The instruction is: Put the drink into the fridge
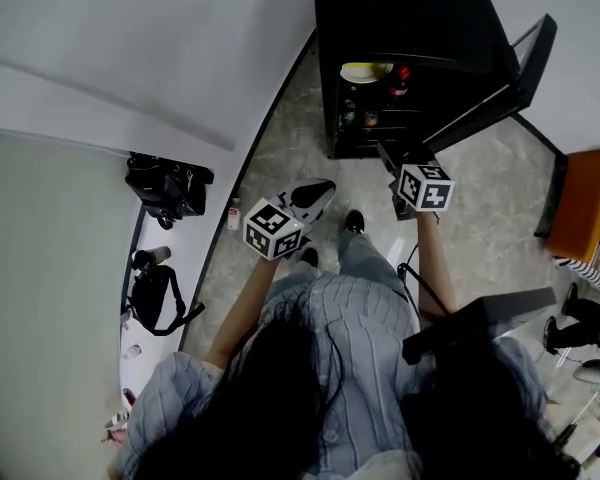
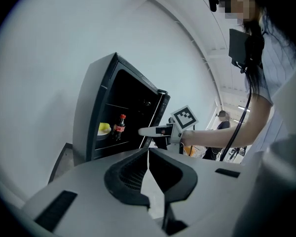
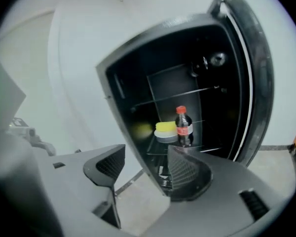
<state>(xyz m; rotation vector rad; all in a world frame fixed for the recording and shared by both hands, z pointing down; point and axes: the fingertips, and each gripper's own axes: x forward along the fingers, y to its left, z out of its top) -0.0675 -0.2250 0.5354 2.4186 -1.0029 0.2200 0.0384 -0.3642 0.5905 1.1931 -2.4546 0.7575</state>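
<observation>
Head view, left to right. A black camera bag (image 1: 165, 188) lies at the far left, against the pale wall. The left gripper (image 1: 323, 190) is held over the tiled floor (image 1: 480, 198), well short of the fridge (image 1: 400, 8). In the left gripper view its jaws are pressed together at the tips, with nothing between them. The black fridge stands open. The drink (image 1: 400, 78), a dark cola bottle with a red cap, stands upright on an inner shelf. Just to its left is a white dish (image 1: 365, 71) carrying a yellow item (image 3: 165, 126), possibly a sponge or a fruit; the resolution does not settle it. The right gripper (image 1: 385, 153) points at the fridge opening from just outside. In the right gripper view its jaws are spread wide and empty, and the bottle is seen beyond them, apart from both. The door (image 1: 510, 73) swings out to the right. An orange object (image 1: 590, 213) sits at the right edge.
</observation>
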